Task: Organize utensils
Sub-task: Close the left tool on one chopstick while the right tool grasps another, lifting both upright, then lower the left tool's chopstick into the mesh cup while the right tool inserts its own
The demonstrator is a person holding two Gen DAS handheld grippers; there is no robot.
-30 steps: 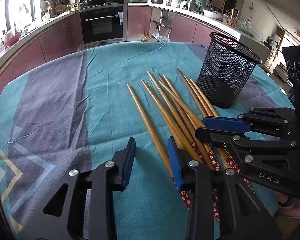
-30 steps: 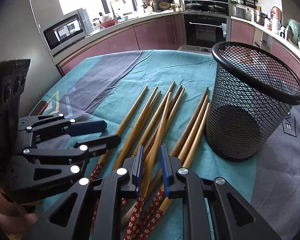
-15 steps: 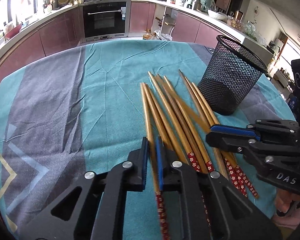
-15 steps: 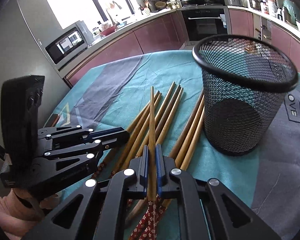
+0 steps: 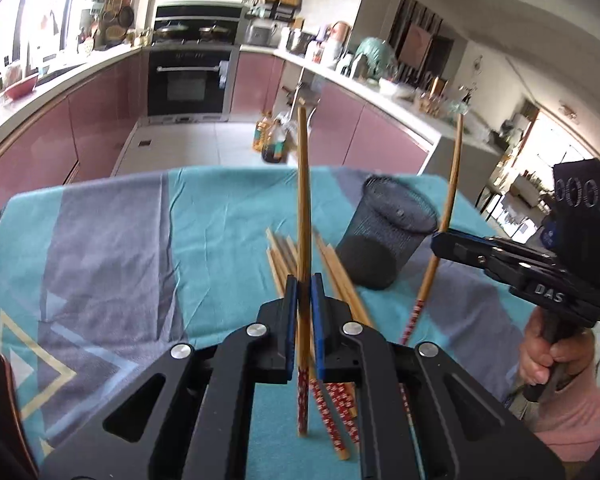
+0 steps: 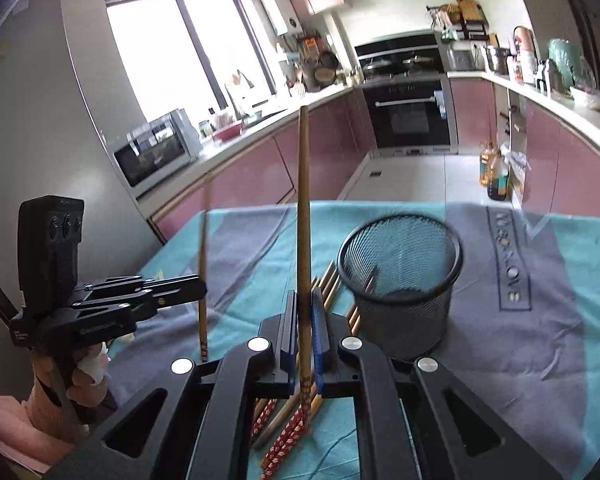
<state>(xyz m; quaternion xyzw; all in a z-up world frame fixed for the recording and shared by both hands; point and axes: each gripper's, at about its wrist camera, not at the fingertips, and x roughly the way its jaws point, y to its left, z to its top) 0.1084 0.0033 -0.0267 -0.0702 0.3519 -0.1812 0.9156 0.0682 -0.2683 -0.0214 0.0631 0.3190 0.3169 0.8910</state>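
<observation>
My left gripper (image 5: 304,300) is shut on one wooden chopstick (image 5: 303,200) and holds it upright above the table. My right gripper (image 6: 305,320) is shut on another chopstick (image 6: 303,208), also upright; it shows at the right of the left wrist view (image 5: 448,208). The left gripper and its chopstick (image 6: 202,264) show at the left of the right wrist view. Several more chopsticks (image 5: 336,276) lie on the cloth below, with red patterned ends. The black mesh cup (image 6: 400,280) stands empty to the right of them, also in the left wrist view (image 5: 388,236).
The table wears a teal and grey cloth (image 5: 112,248). Kitchen counters, an oven (image 5: 192,80) and a microwave (image 6: 156,152) stand beyond the table's far edge. Oil bottles (image 6: 496,176) stand on the floor.
Both grippers have risen from the table, each lifting its chopstick from lying flat to standing upright. The left gripper closed on its chopstick within the last second.
</observation>
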